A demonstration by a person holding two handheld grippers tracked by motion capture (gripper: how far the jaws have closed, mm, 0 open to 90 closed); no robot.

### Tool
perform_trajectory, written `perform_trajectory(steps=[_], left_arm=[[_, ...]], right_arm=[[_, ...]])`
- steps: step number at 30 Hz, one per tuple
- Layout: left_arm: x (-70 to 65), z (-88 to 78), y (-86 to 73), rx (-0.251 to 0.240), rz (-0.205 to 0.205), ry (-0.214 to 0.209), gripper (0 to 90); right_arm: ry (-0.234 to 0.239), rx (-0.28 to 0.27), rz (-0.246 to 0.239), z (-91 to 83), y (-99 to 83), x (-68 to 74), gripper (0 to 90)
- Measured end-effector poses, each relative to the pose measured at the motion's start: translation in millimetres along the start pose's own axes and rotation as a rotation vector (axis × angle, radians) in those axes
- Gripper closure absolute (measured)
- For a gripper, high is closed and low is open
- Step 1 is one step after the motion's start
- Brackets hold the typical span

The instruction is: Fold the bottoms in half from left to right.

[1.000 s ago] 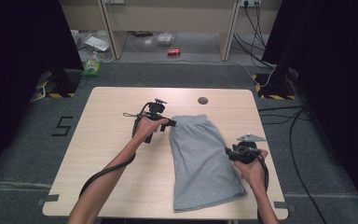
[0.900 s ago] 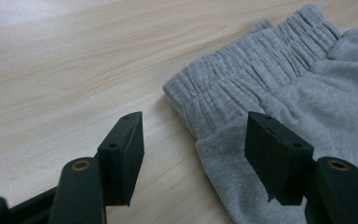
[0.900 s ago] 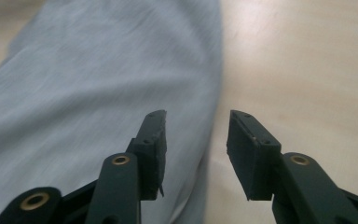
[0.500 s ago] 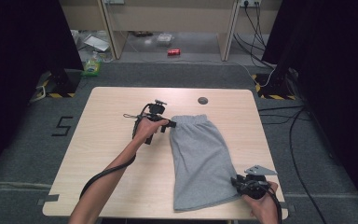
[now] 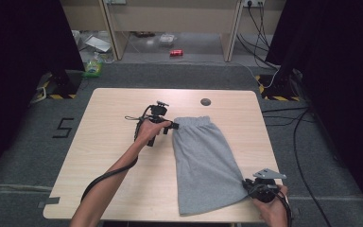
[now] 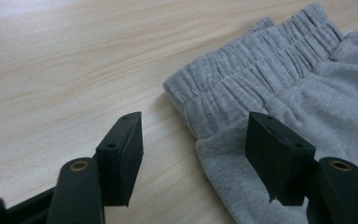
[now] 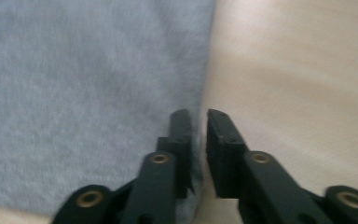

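Note:
Grey shorts (image 5: pixel 205 161) lie flat on the wooden table (image 5: pixel 113 142), waistband (image 6: pixel 256 60) at the far end. My left gripper (image 5: pixel 172 126) rests at the waistband's left corner; in the left gripper view its jaws (image 6: pixel 196 123) stand open, one over bare wood and one over the cloth. My right gripper (image 5: pixel 246 185) is at the shorts' near right corner. Its jaws (image 7: pixel 198 116) have just been closing and are now pinched on the cloth's right edge.
A small dark round disc (image 5: pixel 205 101) sits on the table beyond the waistband. The table's front edge runs just under my right hand. On the floor behind are a red can (image 5: pixel 176 52), a green bottle (image 5: pixel 93 66) and cables (image 5: pixel 302 123) at the right.
My right gripper slid along the shorts' right edge toward the front of the table, down to the near corner, and its jaws narrowed onto the cloth. The left gripper stayed put.

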State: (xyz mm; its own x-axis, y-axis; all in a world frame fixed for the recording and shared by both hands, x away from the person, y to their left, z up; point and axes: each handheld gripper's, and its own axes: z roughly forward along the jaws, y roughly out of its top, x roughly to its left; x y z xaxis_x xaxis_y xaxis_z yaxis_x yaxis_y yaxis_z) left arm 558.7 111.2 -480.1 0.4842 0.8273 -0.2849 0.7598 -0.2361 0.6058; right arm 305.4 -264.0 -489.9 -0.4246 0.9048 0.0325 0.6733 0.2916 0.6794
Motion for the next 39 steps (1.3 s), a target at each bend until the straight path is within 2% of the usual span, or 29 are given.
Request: perform_trajectory(steps=[4, 6, 10, 12, 15, 20, 22, 27, 30, 35, 39], left_arm=[[-1.7, 4.4, 0.0, -0.002, -0.010, 0.002, 36.0], [-4.1, 6.3, -0.5, -0.003, -0.009, -0.002, 36.0], [-8.7, 12.7, -1.6, 0.009, -0.005, 0.002, 36.7], [-10.6, 17.4, -2.3, 0.011, 0.000, 0.008, 39.0], [-13.4, 23.1, -3.8, 0.013, 0.015, 0.013, 47.3], [-17.9, 27.0, -3.6, -0.004, 0.082, 0.077, 57.1], [-18.1, 29.1, -1.7, -0.009, 0.096, 0.094, 59.0], [-18.0, 30.9, 1.3, -0.004, 0.096, 0.101, 59.5], [-17.5, 30.8, 1.4, -0.003, 0.097, 0.099, 59.4], [-18.2, 31.0, 1.4, -0.002, 0.102, 0.104, 59.2], [-18.4, 31.1, 1.2, -0.005, 0.104, 0.106, 59.2]], right_arm=[[-0.013, -0.069, -0.003, -11.1, 7.5, 9.3, 65.6], [0.002, -0.081, -0.010, -10.7, 10.7, 17.4, 62.3], [0.044, -0.094, -0.063, -8.4, 17.3, 36.0, 59.0], [0.072, -0.106, -0.080, -8.0, 20.3, 46.2, 58.1], [0.127, -0.121, -0.102, -7.1, 23.3, 62.7, 57.4], [0.250, -0.119, -0.152, 1.4, 24.3, 96.9, 53.1], [0.298, -0.107, -0.173, 5.8, 22.1, 111.0, 52.8], [0.357, -0.094, -0.216, 16.2, 16.9, 138.9, 50.5], [0.370, -0.095, -0.263, 23.6, 16.5, 153.3, 49.5], [0.398, -0.078, -0.288, 33.2, 16.2, 172.5, 47.7], [0.383, -0.067, -0.315, 38.1, 14.8, 184.1, 45.0]])
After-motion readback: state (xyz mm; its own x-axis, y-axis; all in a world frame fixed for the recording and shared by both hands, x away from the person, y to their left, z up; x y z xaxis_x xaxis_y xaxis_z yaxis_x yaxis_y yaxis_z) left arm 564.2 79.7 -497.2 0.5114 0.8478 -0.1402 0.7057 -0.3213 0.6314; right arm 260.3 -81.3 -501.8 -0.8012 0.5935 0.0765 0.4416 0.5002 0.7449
